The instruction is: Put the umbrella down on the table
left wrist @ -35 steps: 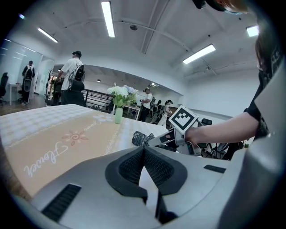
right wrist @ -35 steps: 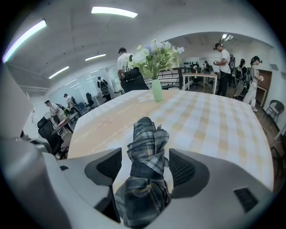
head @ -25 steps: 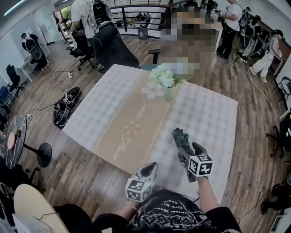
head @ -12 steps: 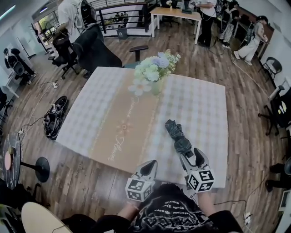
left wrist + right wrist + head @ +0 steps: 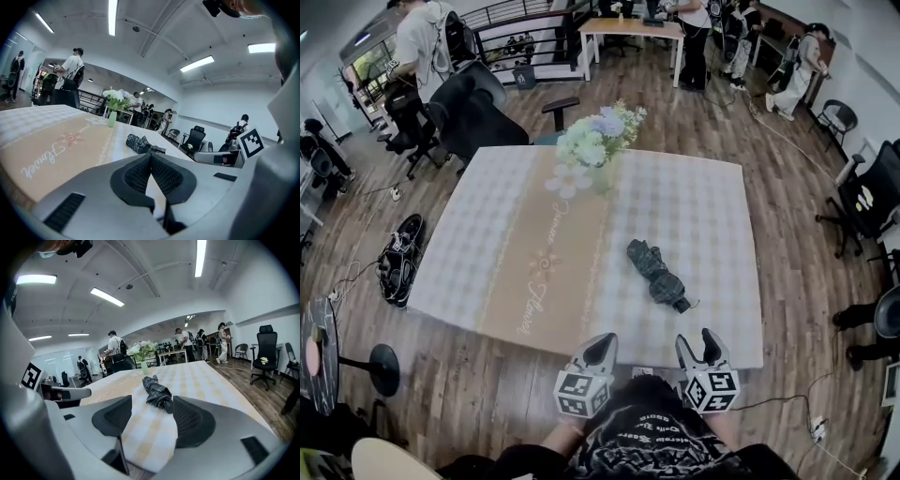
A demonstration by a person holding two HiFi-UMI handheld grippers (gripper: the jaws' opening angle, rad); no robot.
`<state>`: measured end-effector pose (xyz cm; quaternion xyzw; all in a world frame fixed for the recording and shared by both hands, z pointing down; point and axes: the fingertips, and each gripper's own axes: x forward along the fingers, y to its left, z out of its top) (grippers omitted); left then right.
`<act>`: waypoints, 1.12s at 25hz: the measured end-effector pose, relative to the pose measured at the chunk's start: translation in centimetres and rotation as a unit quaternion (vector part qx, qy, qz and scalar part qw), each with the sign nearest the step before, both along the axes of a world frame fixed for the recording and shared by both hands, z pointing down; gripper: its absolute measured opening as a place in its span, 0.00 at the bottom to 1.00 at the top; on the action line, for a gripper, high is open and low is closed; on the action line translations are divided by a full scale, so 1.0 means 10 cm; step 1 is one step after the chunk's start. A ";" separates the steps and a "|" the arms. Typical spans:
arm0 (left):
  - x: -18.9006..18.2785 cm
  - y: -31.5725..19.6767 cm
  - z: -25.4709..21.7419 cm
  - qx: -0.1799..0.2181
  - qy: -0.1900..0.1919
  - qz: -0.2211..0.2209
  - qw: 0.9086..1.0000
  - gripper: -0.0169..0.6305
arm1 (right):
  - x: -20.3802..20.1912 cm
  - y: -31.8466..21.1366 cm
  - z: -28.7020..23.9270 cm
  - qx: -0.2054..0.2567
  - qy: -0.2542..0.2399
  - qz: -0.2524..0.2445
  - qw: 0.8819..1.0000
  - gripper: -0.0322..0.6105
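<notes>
A folded dark umbrella (image 5: 657,275) lies flat on the checked tablecloth, right of the beige runner, with nothing touching it. My right gripper (image 5: 702,345) hangs at the table's near edge, a short way short of the umbrella's handle end. Its jaws stand apart and are closing, with nothing between them. The right gripper view shows the umbrella (image 5: 157,393) ahead, beyond the right gripper (image 5: 152,416). My left gripper (image 5: 598,349) sits shut at the near edge, left of the right one. In the left gripper view the left gripper (image 5: 150,157) has its pads together, and the umbrella (image 5: 139,143) lies further off.
A vase of pale flowers (image 5: 593,145) stands at the far side of the table (image 5: 703,197). Office chairs (image 5: 473,112) stand beyond the far edge. A dark bag (image 5: 397,260) lies on the wooden floor to the left. Several people stand at the back.
My right gripper has let go of the umbrella and drawn back to the table's near edge. The umbrella stays lying on the cloth. The left gripper has hardly shifted.
</notes>
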<state>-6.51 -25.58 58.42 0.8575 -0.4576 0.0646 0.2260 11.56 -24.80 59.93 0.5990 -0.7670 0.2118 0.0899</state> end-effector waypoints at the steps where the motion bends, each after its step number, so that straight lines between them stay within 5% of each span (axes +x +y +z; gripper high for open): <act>1: 0.00 0.01 -0.01 0.001 0.001 0.002 1.000 0.06 | 0.00 0.03 0.00 -0.001 -0.001 0.004 1.000 0.49; 12: -0.05 0.19 0.03 -0.008 0.008 0.018 1.000 0.06 | -0.12 0.20 -0.09 0.010 0.031 -0.009 0.999 0.33; 22: 0.04 0.35 0.08 -0.019 -0.012 0.055 0.998 0.06 | -0.22 0.24 -0.14 0.000 0.026 -0.026 0.999 0.07; 28: 0.09 0.40 0.06 -0.016 -0.015 0.066 0.998 0.06 | -0.31 0.25 -0.18 -0.002 0.056 -0.057 0.997 0.06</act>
